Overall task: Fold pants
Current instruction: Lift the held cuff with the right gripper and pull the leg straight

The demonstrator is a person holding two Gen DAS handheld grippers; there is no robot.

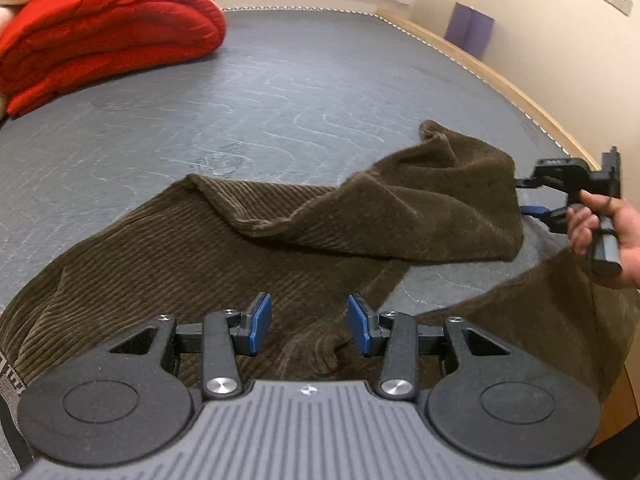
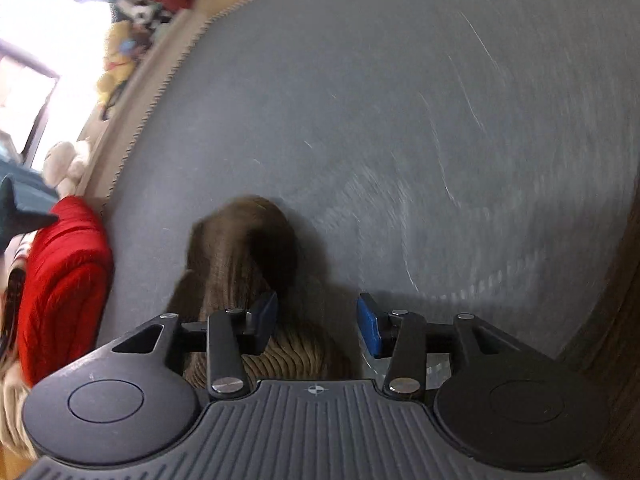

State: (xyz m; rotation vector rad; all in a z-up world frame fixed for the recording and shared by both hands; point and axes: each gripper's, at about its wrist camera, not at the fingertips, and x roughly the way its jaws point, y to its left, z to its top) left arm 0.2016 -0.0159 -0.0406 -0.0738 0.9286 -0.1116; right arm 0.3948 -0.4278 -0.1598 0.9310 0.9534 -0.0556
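Pants (image 1: 248,240) on bed (image 1: 280,92), one leg flopped partway over, bunched; fold barely begun. Left gripper (image 1: 309,322): jaws spread, cloth just below, nothing pinched. Right gripper (image 2: 318,322): jaws spread, leg end just ahead-left, unheld. Left: align, flatten, fold again.

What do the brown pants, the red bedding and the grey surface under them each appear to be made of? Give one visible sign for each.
Brown pants: likely corduroy, matt; fine parallel ribs run along the cloth.
Red bedding: probably a padded synthetic quilt, slight sheen; puffy rolled folds.
Grey surface: seemingly a quilted mattress fabric; wavy stitched lines and a stitched edge.
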